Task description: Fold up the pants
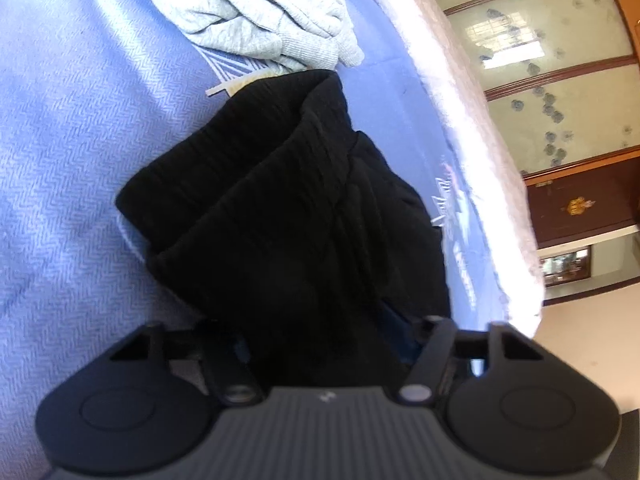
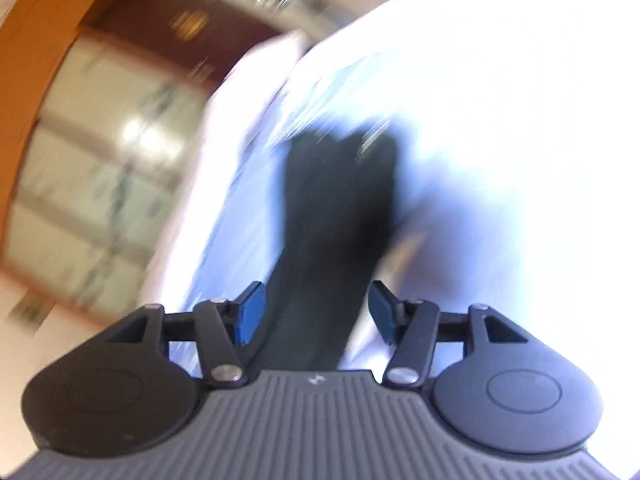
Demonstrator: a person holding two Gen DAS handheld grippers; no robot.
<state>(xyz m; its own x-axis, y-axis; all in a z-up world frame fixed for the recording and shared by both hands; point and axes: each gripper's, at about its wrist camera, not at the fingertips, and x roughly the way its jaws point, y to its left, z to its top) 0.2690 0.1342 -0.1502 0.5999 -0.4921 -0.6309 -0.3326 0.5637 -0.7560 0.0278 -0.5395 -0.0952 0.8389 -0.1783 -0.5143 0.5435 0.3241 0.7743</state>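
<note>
The black pants (image 1: 280, 208) lie folded in thick layers on a light blue bedsheet (image 1: 68, 128). My left gripper (image 1: 324, 332) is right over their near end; the cloth covers the fingers, so I cannot tell whether it grips. In the blurred right wrist view the pants (image 2: 336, 208) run as a long dark strip away from my right gripper (image 2: 316, 312). Its blue pads (image 2: 250, 316) stand wide apart on either side of the cloth, open.
A crumpled grey garment (image 1: 256, 12) lies on the sheet beyond the pants. The pale bed edge (image 1: 480, 128) runs along the right, with a wooden frosted-glass cabinet (image 1: 560, 80) and floor beyond it.
</note>
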